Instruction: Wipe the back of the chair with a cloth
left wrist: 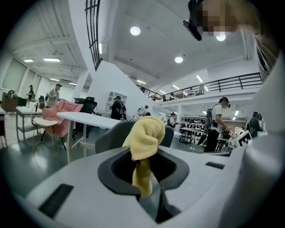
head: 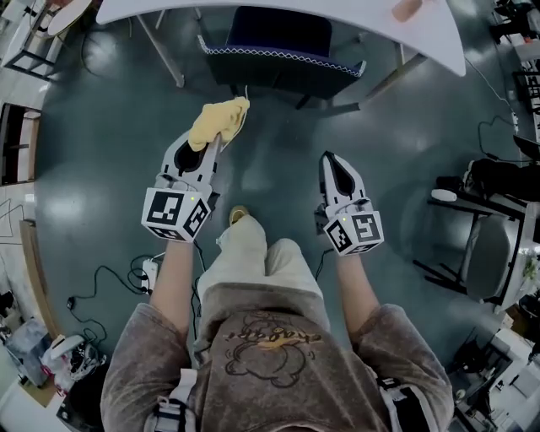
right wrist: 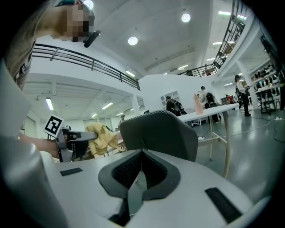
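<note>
A dark grey chair (head: pixel 283 52) stands ahead of me, tucked under a white table (head: pixel 278 10), its back toward me. The chair back (right wrist: pixel 160 133) fills the middle of the right gripper view and shows behind the cloth as a grey curve (left wrist: pixel 111 136) in the left gripper view. My left gripper (head: pixel 218 137) is shut on a crumpled yellow cloth (head: pixel 219 121), held short of the chair back; the cloth (left wrist: pixel 144 140) bunches above the jaws. My right gripper (head: pixel 331 158) is shut and holds nothing, lower right of the chair. The left gripper with the cloth (right wrist: pixel 100 136) appears at left in the right gripper view.
The white table's metal legs (head: pixel 160 51) flank the chair. A black rack (head: pixel 481 236) stands at right, cables and a power strip (head: pixel 150 272) lie on the floor at left. Another table with a pink chair (left wrist: pixel 60 118) and several people stand far off.
</note>
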Demonstrator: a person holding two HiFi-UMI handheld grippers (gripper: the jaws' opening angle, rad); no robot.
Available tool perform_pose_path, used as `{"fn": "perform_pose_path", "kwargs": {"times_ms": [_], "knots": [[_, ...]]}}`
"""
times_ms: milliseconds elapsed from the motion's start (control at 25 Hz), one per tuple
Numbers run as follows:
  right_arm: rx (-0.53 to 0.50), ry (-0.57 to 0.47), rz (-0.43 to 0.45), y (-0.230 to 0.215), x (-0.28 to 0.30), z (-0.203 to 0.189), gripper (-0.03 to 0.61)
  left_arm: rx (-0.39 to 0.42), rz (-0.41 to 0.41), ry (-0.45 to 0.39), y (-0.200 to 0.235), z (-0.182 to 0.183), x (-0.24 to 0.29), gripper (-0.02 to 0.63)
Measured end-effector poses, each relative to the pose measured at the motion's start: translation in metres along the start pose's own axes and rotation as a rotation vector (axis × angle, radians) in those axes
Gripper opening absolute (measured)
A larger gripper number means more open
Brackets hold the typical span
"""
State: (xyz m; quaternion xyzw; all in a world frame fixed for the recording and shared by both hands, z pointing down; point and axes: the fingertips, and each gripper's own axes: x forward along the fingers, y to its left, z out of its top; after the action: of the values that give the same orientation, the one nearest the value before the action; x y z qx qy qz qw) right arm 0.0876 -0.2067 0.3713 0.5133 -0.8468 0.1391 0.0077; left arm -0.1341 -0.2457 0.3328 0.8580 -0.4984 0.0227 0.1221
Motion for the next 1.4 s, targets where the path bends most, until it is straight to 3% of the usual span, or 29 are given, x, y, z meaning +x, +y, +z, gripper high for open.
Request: {"fn": "perform_pose_path", "kwargs": {"times_ms": [520,840,1120,1400], "knots": [[-0.033,-0.077,0.058,-0.044,0.046,-0.173,0.026,0.035,-0.03,-0.099,0.023,-0.145,0.03,0.078],[-0.071,-0.131,0.078,-0.063,0.053,-0.235,0.026,0.069,-0.044,-0.159,0.016,-0.204,0.043,0.078],[-0.072,-0.132,0.104,-0.062,0.046,-0.253,0.026,0.07,-0.05,-0.183,0.011,-0.205,0.042,0.078],[-0.067,-0.14,0.118,-0.054,0.042,-0.252,0.026,0.117,-0.024,-0.237,0.025,-0.157,0.041,0.078]]}}
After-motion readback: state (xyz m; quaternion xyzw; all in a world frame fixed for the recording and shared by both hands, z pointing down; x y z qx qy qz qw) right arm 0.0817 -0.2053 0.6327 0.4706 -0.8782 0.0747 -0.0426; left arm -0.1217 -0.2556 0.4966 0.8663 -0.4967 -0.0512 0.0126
